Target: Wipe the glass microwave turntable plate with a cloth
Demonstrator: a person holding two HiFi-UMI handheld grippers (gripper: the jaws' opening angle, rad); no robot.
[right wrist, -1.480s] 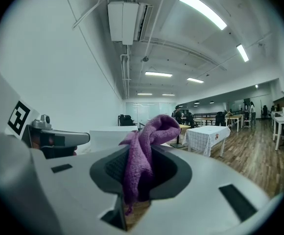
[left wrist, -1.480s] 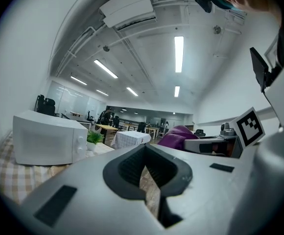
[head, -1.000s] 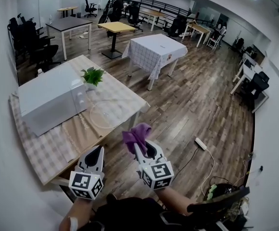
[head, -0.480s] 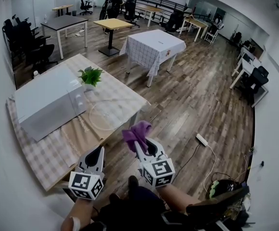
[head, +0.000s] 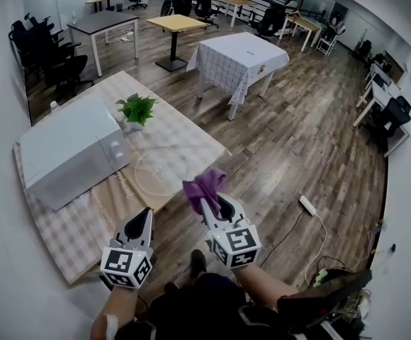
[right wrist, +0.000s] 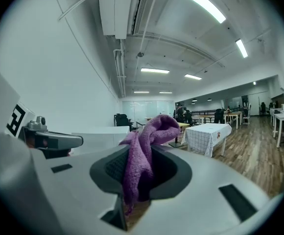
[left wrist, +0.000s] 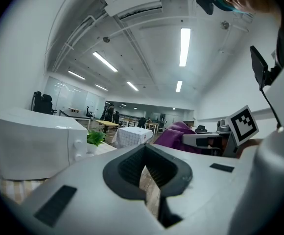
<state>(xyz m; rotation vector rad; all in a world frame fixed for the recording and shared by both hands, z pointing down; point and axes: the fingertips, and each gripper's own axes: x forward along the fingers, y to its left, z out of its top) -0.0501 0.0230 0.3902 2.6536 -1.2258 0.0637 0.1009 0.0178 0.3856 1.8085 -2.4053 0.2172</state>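
The clear glass turntable plate (head: 161, 170) lies flat on the checked tablecloth, just in front of the white microwave (head: 71, 151). Both grippers hover short of the table's near edge, away from the plate. My right gripper (head: 215, 204) is shut on a purple cloth (head: 204, 185) that bunches up above its jaws; in the right gripper view the cloth (right wrist: 144, 151) hangs down between them. To its left, my left gripper (head: 143, 217) is shut and holds nothing, and the left gripper view shows its jaws meeting with only a slit. The left gripper view also catches the cloth (left wrist: 176, 135).
A small potted plant (head: 136, 110) stands behind the plate, beside the microwave. The table (head: 64, 229) edge runs close to the grippers. Wooden floor lies to the right, with a power strip (head: 307, 205). Further off stands another table with a checked cloth (head: 242, 54).
The head view has shifted a little. Both grippers stay in about the same place in front of the table, and the cloth is still held.
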